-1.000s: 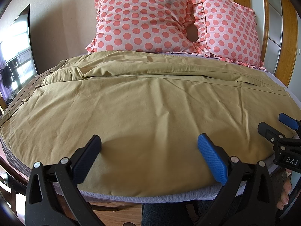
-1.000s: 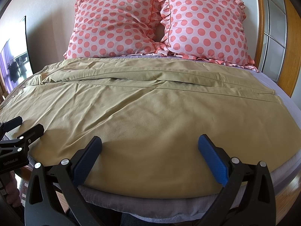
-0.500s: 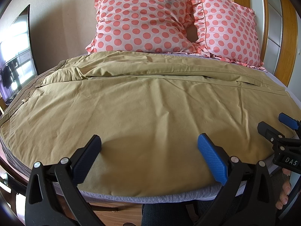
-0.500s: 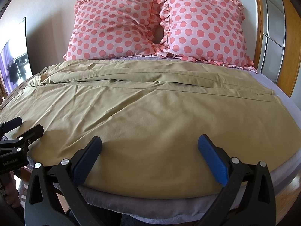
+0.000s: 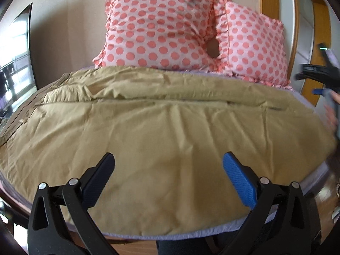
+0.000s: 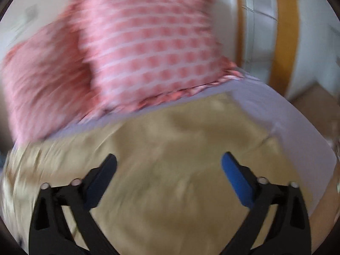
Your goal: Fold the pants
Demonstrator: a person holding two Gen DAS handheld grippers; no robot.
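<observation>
Khaki pants [image 5: 161, 127] lie spread flat across the bed, waistband at the left and leg ends at the right. My left gripper [image 5: 167, 170] is open and empty, hovering over the near edge of the pants. My right gripper [image 6: 169, 167] is open and empty above the right part of the pants [image 6: 170, 170]; its view is blurred by motion. In the left wrist view the right gripper [image 5: 318, 80] shows at the far right edge, raised above the bed.
Two pink polka-dot pillows [image 5: 161, 31] stand against the wall at the head of the bed. A lilac sheet [image 6: 286, 127] shows past the pants' right end. A wooden frame [image 5: 276, 10] and door panels stand at the right. A dark screen [image 5: 17, 53] stands at the left.
My right gripper has swung up and to the right, toward the leg ends of the pants, blurring its view. My left gripper has risen and moved slightly forward. The pants have not moved.
</observation>
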